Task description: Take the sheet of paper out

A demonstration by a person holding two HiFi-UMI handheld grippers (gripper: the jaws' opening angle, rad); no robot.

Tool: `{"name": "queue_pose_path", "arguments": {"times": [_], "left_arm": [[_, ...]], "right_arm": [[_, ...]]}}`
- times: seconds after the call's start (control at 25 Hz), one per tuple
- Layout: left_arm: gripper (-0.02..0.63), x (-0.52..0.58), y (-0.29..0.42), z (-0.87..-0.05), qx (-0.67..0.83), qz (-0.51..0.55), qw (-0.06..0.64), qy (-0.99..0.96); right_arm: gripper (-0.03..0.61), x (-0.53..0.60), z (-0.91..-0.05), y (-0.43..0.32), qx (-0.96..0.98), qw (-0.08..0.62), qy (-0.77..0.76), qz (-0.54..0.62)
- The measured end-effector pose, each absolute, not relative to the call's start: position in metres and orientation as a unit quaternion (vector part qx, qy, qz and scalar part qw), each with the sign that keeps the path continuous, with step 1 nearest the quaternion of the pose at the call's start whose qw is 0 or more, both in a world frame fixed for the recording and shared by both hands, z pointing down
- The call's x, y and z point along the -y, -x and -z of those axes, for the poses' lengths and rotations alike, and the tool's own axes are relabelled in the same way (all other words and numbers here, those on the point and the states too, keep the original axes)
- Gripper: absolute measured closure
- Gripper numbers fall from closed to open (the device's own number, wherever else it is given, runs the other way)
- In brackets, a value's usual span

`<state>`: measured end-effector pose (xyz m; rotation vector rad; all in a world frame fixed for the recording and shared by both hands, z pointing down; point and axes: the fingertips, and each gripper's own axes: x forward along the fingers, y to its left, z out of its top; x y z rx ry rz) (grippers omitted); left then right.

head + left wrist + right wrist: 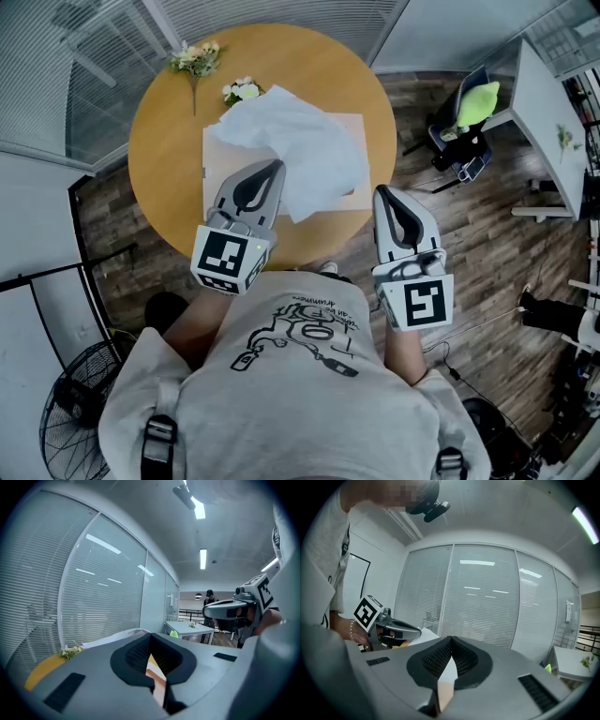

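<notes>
Blinds and glass partitions close off the room behind a round wooden worktop (155,178). On it I see a flat beige panel (217,183) and two small sprigs of flowers (197,58) near the far left rim. The sheet of paper (300,141), white and crumpled, lies across the panel and spills past its far left corner.

Left tool (274,171): jaws pressed together. Its tip sits over the near part of the sheet, and in the left gripper view the sheet's white edge runs straight up to the jaw tip. I judge that a fold is pinched there, though the contact line is too thin to confirm.

Right tool (385,195): jaws together, nothing between them. It hangs at the near right rim of the worktop, just beside the panel's right edge and apart from the sheet.

Governing relation: the bulk of the sheet lies ahead of the left tool's tip and slightly to its right. The sheet's long axis runs from far left to near right across the panel. The left tool is the nearer one, being at the sheet itself.

I judge that removal calls for drawing the sheet up and toward me, off the panel. Risk: thin crumpled paper may tear, or slip from so small a pinch, if it catches on the panel.
</notes>
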<state>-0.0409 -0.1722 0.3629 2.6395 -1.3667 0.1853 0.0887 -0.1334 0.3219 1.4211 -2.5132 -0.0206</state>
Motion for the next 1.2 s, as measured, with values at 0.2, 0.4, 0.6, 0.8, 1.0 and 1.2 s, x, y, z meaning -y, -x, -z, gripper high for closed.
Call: {"name": "queue_pose_path", "arguments": {"times": [0.2,0.4,0.6,0.8,1.0,1.2], "left_arm": [[0.594,0.165,0.045,-0.344,0.465,-0.052,0.072,-0.881],[0.594,0.159,0.051,-0.323,0.473,-0.041,0.063,-0.878],[0.594,0.151,0.056,-0.312,0.483,-0.035,0.056,-0.873],[0.594,0.145,0.062,-0.311,0.488,-0.033,0.055,-0.871],[0.594,0.145,0.062,-0.315,0.489,-0.037,0.060,-0.869],[0.594,0.144,0.065,-0.317,0.491,-0.038,0.061,-0.868]], "right_arm": [[0.571,0.133,-0.317,-0.085,0.866,0.108,-0.488,0.008],[0.571,0.131,-0.323,-0.087,0.865,0.126,-0.486,0.009],[0.571,0.133,-0.315,-0.086,0.864,0.099,-0.493,0.006],[0.571,0.127,-0.324,-0.084,0.867,0.126,-0.482,0.010],[0.571,0.128,-0.324,-0.085,0.867,0.127,-0.482,0.009],[0.571,0.126,-0.327,-0.086,0.862,0.138,-0.488,0.001]]}}
